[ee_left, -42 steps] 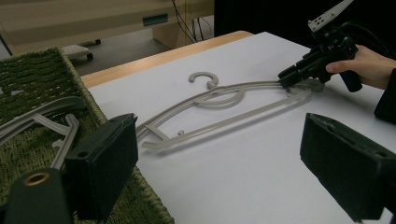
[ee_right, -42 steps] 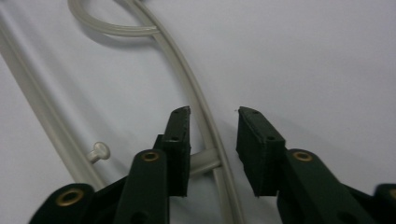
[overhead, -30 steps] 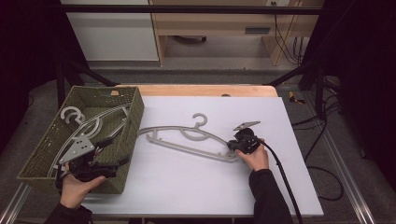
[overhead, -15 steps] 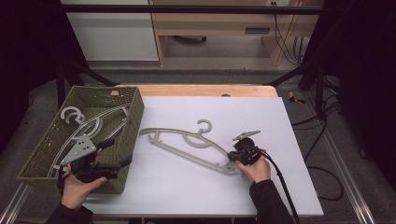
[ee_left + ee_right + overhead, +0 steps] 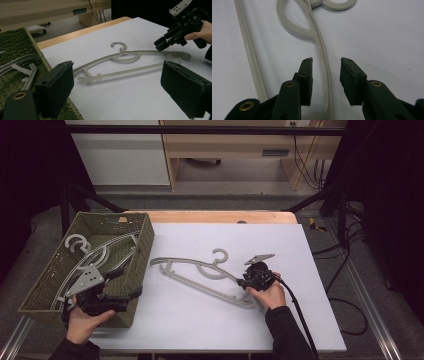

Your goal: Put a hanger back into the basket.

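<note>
Here the grey plastic hanger's (image 5: 322,57) upper arm runs between the right gripper's (image 5: 325,62) parted, unclosed jaws, while the left gripper (image 5: 117,82) gapes wide, empty.

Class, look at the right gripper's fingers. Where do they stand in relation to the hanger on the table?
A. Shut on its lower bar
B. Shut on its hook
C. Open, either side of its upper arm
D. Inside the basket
C: in the right gripper view, the right gripper has its fingers apart with the hanger arm running between them.
</note>
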Tool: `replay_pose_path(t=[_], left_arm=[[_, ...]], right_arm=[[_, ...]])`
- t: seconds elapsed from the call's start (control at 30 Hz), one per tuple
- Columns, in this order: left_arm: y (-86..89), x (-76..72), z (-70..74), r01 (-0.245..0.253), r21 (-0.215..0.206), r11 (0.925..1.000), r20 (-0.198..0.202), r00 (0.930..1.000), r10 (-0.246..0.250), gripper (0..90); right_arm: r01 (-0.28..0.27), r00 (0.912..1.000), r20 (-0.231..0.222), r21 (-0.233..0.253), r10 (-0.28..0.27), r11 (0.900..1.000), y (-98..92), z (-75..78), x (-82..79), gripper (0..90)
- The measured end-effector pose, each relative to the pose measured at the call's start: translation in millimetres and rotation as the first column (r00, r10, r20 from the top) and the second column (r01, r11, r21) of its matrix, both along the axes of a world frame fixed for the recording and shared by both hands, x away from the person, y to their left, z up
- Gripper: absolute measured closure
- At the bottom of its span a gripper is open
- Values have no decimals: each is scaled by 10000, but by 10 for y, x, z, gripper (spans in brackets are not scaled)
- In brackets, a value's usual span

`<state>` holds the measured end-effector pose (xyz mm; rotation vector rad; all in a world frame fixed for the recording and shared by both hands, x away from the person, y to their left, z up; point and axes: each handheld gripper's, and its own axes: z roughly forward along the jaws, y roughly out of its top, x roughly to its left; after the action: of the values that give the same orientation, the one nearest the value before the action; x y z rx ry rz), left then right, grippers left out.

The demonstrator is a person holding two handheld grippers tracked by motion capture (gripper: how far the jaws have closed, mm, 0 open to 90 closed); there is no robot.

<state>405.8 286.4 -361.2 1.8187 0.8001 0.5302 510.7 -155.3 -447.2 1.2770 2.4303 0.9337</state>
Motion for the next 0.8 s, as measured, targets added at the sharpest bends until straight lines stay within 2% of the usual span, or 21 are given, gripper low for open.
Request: replay_pose_path(t=[0.23,0.33,0.53,0.6,0.63,0.8], left_arm=[[5,13,-14,-32,-5,10000,-53,10000,32,110],[-9,12,-14,8,46,10000,-58,10000,-8,110],[-17,11,-18,7,72,10000,-81,10000,-6,110],[-17,9,-16,3,75,10000,-69,10000,-3,110],[-17,8,-15,1,65,10000,-65,10000,-1,110],[-12,10,-16,-14,104,9999,-63,10000,15,111]], right_arm=[[-304,9984,-492,-675,271,9973,70,-169,72,658],[-348,9988,-386,-807,317,9961,97,-171,60,707],[-625,9980,-216,-1393,601,9883,154,-163,11,803],[-743,9972,-157,-1579,727,9847,169,-160,2,811],[-963,9952,-28,-1765,974,9796,168,-160,6,815],[-1015,9948,-162,-1990,1003,9747,194,-141,7,823]])
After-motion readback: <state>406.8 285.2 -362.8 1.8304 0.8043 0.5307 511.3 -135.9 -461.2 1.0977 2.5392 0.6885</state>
